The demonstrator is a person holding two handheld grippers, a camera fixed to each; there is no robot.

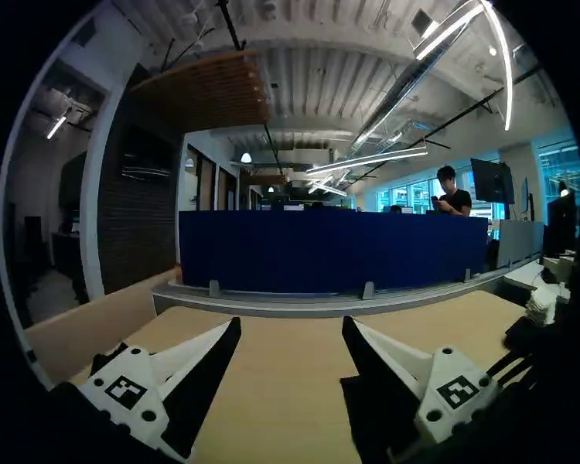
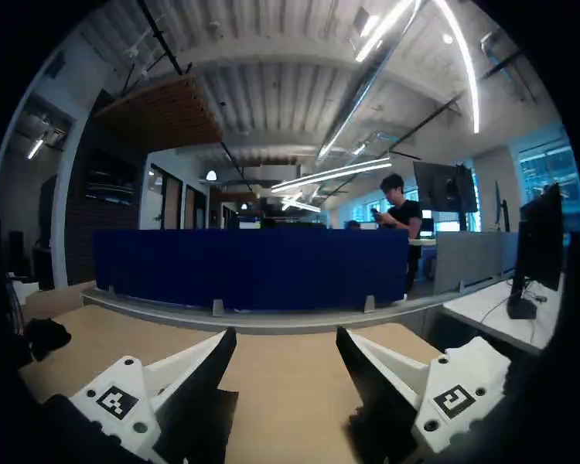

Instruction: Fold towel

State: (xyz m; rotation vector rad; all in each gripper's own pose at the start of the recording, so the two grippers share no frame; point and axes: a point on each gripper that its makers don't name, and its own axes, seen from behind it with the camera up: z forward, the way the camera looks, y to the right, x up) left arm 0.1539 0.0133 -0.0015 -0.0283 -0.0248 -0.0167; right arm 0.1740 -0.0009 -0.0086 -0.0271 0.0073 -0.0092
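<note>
Pale wood tabletop (image 1: 290, 402) stretches under your left claw (image 1: 290, 320) and right claw (image 2: 286, 331), both spread wide and holding nothing; where the towel lies you cannot tell, but expect it light and limp, so pinch a corner.

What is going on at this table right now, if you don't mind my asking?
A person is holding two grippers at a light wooden table. The left gripper and the right gripper are both open with nothing between their fingers, pointing toward a blue partition. No folding appears to have begun. Someone in a dark shirt stands beyond the partition.
</note>
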